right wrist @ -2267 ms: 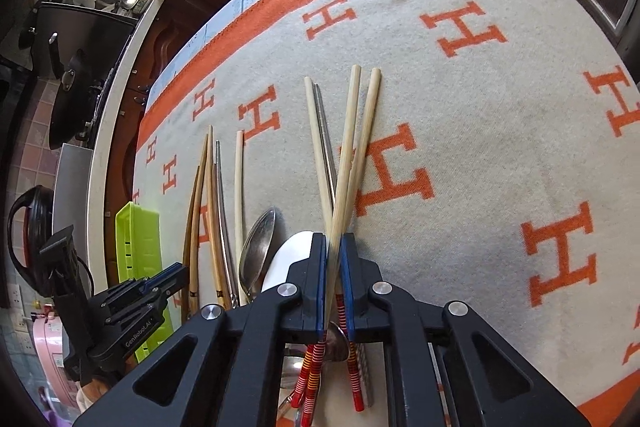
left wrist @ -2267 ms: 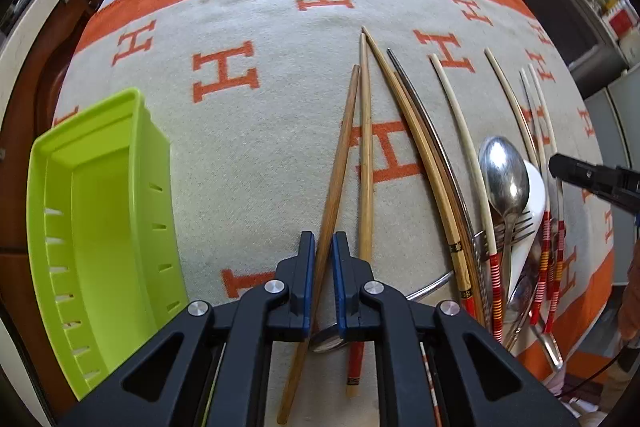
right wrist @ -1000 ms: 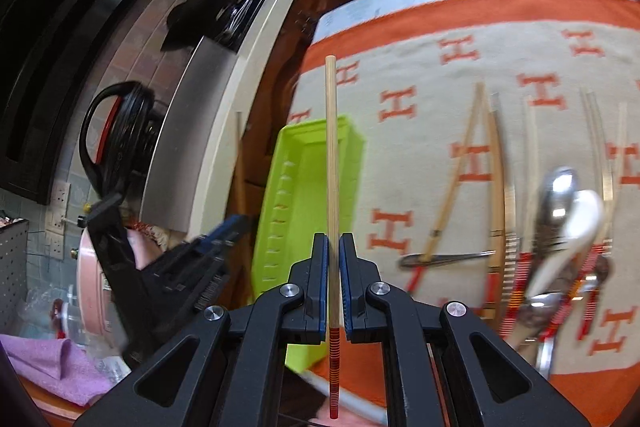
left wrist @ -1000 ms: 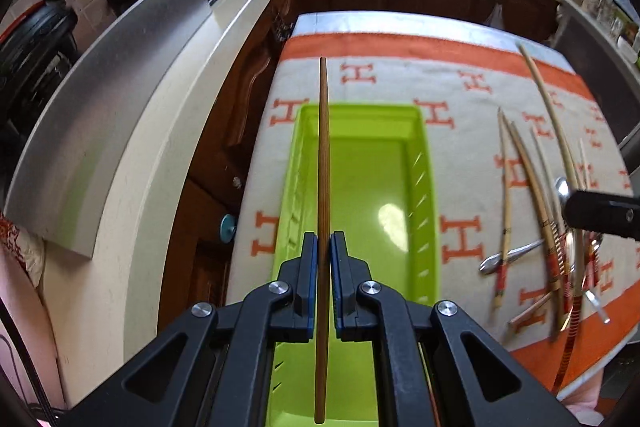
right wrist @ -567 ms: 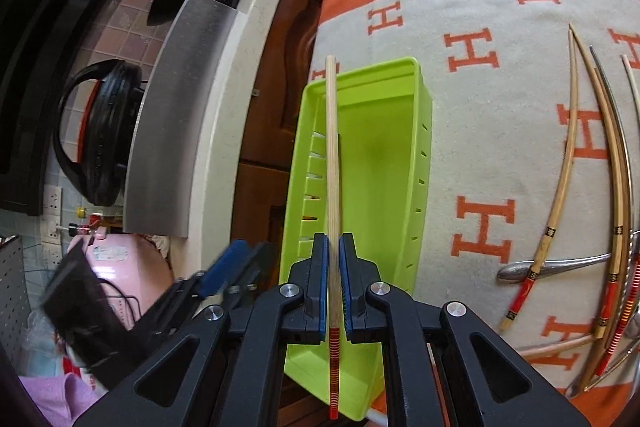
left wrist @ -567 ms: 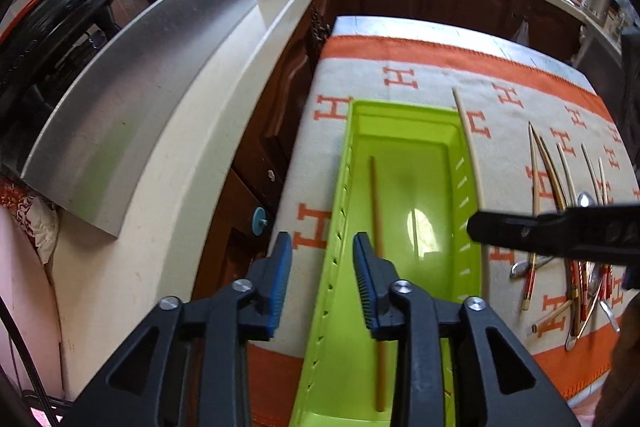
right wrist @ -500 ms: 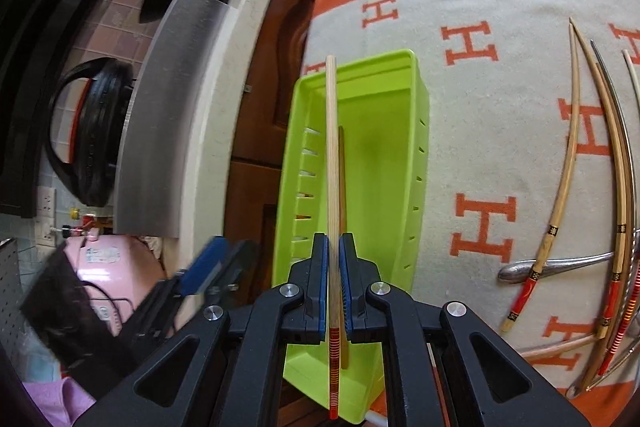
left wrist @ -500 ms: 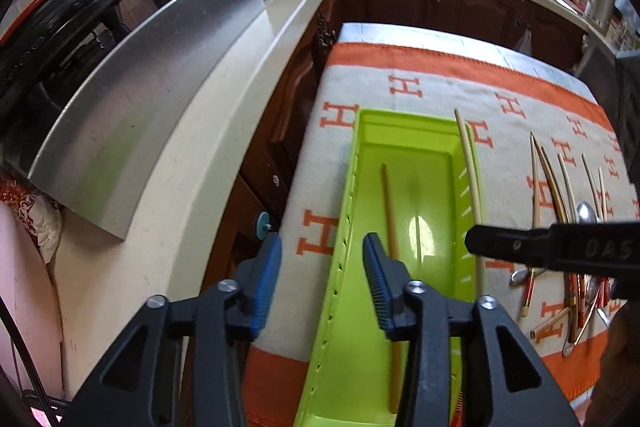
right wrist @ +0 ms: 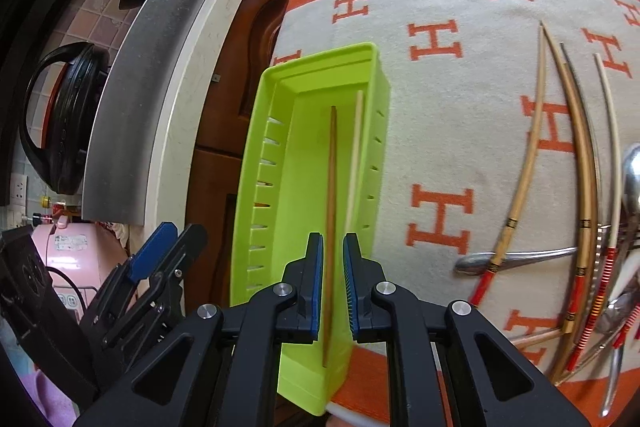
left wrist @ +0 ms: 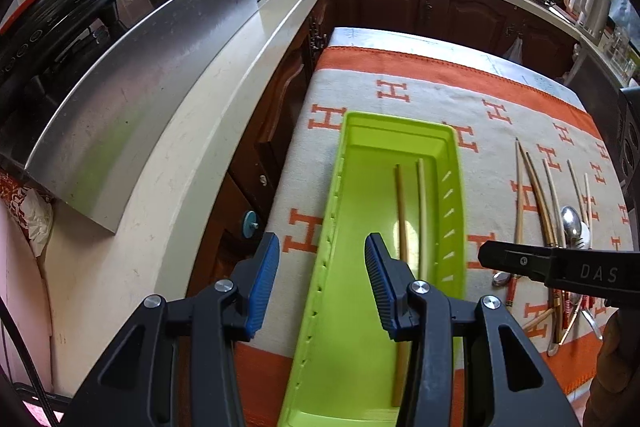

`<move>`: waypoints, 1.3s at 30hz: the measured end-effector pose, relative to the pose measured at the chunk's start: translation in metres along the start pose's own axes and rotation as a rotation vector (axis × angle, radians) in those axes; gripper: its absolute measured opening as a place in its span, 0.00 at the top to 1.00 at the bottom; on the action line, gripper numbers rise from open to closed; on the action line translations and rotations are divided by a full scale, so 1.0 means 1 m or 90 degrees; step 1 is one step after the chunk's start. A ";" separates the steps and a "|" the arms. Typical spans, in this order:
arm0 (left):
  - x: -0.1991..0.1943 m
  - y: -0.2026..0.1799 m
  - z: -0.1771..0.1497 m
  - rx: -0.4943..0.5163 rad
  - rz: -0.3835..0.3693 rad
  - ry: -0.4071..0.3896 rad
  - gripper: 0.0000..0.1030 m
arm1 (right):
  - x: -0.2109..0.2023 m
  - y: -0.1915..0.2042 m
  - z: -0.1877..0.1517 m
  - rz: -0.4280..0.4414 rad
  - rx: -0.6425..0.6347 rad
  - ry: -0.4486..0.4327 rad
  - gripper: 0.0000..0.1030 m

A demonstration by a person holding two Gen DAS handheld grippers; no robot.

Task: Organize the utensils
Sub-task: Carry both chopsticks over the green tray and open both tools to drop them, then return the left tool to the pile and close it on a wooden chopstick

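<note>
Now | tray (left wrist: 338, 187): two chopsticks (left wrist: 400, 223) | both grippers empty

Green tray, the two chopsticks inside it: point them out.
green tray (left wrist: 400, 119), left wrist view, far rim.
brown chopstick (left wrist: 401, 223), left wrist view, mid-shaft.
pale chopstick (left wrist: 421, 211), left wrist view, mid-shaft.

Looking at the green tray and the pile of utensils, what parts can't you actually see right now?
- Pale wooden chopstick in the lime-green plastic tray: near end hidden behind the right gripper, right wrist view.
- Metal spoon: cut off by the frame edge, right wrist view.
- Utensil pile: partly covered by the right gripper, left wrist view.
</note>
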State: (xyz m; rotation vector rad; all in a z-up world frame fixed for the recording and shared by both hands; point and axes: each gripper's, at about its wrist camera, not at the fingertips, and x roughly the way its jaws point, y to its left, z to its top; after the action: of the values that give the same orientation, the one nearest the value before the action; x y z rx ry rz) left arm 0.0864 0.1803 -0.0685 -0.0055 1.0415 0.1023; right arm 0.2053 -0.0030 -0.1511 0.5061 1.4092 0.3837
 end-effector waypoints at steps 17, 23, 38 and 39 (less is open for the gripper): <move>-0.006 -0.103 0.004 0.074 -0.169 0.023 0.58 | -0.103 -0.098 -0.032 -0.089 -0.034 -0.121 0.81; 0.028 -0.134 0.016 0.053 -0.200 0.104 0.58 | -0.136 -0.146 -0.035 -0.138 -0.011 -0.131 0.78; 0.102 -0.198 0.024 0.124 -0.160 0.185 0.57 | -0.152 -0.242 -0.028 -0.124 0.080 -0.151 0.70; 0.106 -0.198 0.024 0.123 -0.161 0.191 0.54 | -0.149 -0.245 -0.028 -0.125 0.080 -0.148 0.70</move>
State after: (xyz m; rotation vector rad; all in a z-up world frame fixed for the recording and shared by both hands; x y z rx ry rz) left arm 0.1769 -0.0071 -0.1564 0.0240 1.3376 -0.2355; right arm 0.1479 -0.2853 -0.1635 0.4921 1.2483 0.0749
